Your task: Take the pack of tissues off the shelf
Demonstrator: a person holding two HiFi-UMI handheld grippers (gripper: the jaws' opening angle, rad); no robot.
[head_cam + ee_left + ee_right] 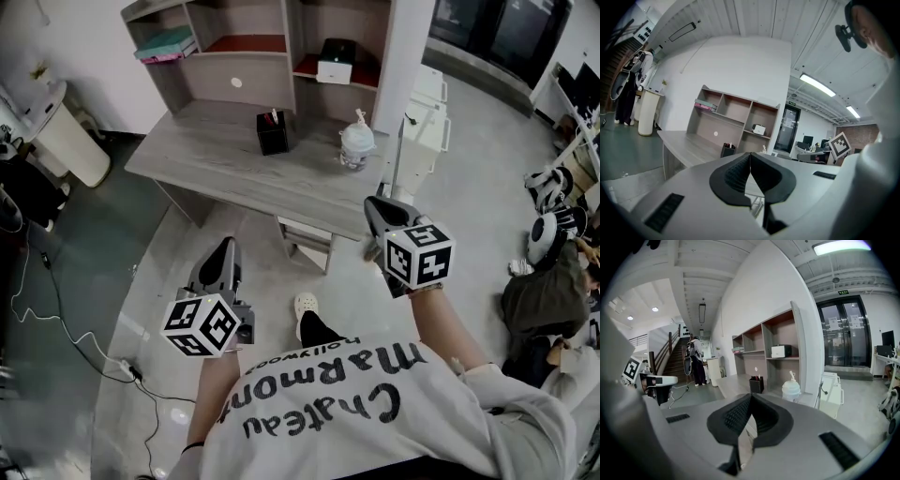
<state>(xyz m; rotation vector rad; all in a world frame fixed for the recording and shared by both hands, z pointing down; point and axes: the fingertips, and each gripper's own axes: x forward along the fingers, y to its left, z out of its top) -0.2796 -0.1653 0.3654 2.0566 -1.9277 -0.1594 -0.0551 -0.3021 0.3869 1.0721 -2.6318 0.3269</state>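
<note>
So at this point neither tool was anywhere near the goods. The left gripper (223, 246) had its fingers (733, 174) pressed together with nothing in them, and the right gripper (372, 204) was the same story: fingers closed tight, empty. The pack of tissues (167, 43), which I took to be the teal-and-pink bundle, sat in the top-left compartment of the shelf (239, 54). That put it ahead of both sets of fingers, higher than them and off to their left, with the whole counter (216, 155) in between. It lay flat with its long side running along the shelf front, roughly crosswise to where the fingers pointed. The left fingers looked like the nearer pair, since the right ones pointed more toward the white box (335, 64) in the right-hand compartment. My guess was the reach would need to go forward and up, passing left of the black holder (273, 132) and the white jar (357, 145) standing on the counter — and the fingers would have to open first.
</note>
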